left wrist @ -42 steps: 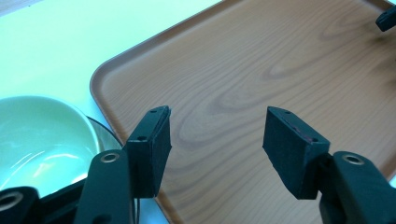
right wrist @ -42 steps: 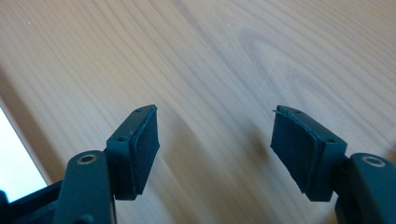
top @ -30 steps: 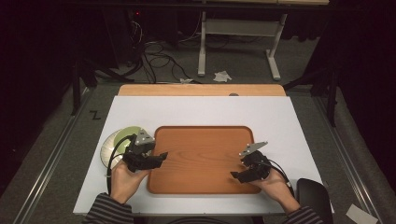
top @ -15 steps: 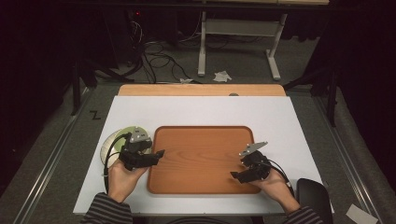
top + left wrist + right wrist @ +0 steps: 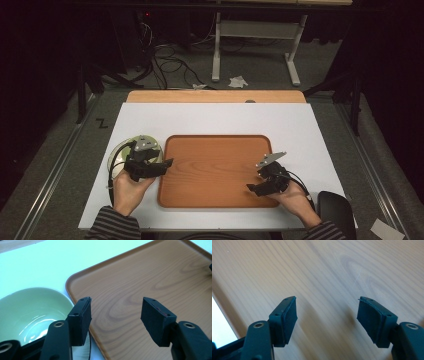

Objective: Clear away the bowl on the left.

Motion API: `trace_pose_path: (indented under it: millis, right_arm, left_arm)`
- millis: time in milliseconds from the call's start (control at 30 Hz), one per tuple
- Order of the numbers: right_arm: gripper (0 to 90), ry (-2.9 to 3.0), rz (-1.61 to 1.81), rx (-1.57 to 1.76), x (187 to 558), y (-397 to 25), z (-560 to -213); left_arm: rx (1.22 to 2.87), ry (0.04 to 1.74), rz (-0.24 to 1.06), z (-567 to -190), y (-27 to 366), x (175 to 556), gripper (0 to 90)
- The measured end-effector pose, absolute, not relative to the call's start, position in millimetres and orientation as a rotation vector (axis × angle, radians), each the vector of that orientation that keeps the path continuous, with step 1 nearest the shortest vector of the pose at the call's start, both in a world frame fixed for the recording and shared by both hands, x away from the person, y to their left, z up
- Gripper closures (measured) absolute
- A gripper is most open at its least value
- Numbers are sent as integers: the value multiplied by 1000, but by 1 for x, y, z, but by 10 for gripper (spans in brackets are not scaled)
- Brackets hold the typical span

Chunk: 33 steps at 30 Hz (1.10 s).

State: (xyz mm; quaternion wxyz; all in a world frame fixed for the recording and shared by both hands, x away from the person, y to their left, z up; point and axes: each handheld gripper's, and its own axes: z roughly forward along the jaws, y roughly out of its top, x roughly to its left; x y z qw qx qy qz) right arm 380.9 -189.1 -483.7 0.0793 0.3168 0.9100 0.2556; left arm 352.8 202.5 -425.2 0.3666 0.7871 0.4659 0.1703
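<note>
**Left gripper draws back toward the bowl; tray still bare**

From the high view, I see my left gripper (image 5: 167,162) at the left edge of the wooden tray (image 5: 215,150), partly over the pale green bowl (image 5: 116,152), which sits on the white tabletop (image 5: 215,117) near its front left corner. A second ago this gripper sat a little nearer the tray's middle; it has drifted left toward the bowl, so I judge the bowl is the next thing to be picked up. My right gripper (image 5: 251,188) hangs over the tray's front right corner, much where it was.

In the left gripper view, the jaws stand wide apart and hold nothing; the bowl lies just beside the tray's rim, empty and glossy.

In the right gripper view, the jaws gape equally wide over bare wood grain, gripping nothing.
</note>
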Motion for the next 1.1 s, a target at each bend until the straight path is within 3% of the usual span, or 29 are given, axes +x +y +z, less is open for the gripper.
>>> trace_pose_path:
  millis: [1100]
  right_arm:
    - [338, 2721, 766, 947, 381, -189, -484]
  left_arm:
    - [1958, 1256, 454, -422, 222, 356, 417]
